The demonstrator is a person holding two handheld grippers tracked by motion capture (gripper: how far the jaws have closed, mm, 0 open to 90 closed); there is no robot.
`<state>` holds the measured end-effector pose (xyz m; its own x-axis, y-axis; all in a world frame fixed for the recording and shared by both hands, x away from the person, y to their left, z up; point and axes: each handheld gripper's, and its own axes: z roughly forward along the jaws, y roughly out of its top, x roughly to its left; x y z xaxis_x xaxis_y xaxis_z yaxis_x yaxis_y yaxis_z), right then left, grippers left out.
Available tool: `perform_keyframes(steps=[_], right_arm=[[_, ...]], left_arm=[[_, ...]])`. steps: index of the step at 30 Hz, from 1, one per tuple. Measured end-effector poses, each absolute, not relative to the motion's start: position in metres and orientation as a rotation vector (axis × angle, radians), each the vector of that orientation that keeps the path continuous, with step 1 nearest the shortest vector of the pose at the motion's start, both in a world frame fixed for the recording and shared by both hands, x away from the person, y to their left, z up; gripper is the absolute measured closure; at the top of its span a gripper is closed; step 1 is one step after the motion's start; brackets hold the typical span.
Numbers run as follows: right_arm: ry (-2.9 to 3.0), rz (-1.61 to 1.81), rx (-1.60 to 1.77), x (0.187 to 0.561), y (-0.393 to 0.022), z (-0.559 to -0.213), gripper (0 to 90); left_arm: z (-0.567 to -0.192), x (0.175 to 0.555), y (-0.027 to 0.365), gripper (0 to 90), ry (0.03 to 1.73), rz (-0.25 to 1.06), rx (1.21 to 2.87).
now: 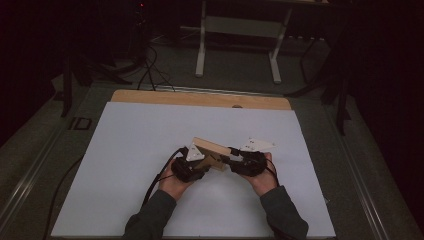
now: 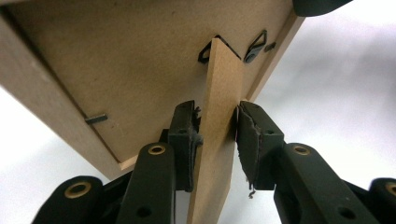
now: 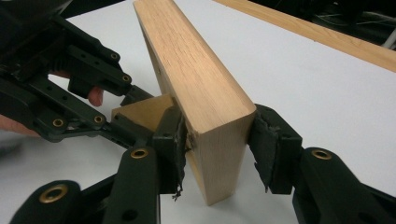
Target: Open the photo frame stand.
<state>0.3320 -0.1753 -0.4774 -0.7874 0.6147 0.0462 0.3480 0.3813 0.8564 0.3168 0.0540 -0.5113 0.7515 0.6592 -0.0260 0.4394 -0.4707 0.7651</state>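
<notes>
A light wooden picture frame [image 1: 212, 148] is held tilted above the white table between my two grippers. The left gripper [image 2: 217, 126] reaches under its brown backing board [image 2: 130, 70], and both pads press on the thin fold-out stand [image 2: 222, 93]. From the other side, the right gripper [image 3: 217, 130] clamps the frame's thick wooden edge [image 3: 187, 60], a pad on each face. In the right gripper view the left gripper [image 3: 70, 93] comes in from the left, by the stand [image 3: 144, 112]. In the high view the left gripper [image 1: 202, 162] and right gripper [image 1: 226, 159] meet at the frame.
A white sheet [image 1: 150, 150] covers the table, with a bare wooden strip [image 1: 200, 98] along its far edge. Beyond stand a white desk's legs [image 1: 240, 30] and floor cables [image 1: 150, 70]. Small black hanger hooks [image 2: 256, 46] sit on the frame's back.
</notes>
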Motion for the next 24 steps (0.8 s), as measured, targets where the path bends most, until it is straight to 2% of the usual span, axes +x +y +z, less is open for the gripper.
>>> perform_keyframes(steps=[24], right_arm=[[2.38,1.286,0.752,0.313,-0.164,-0.476,58.1]], left_arm=[[-0.509,0.306,0.064,71.4,0.793,0.317,2.124]])
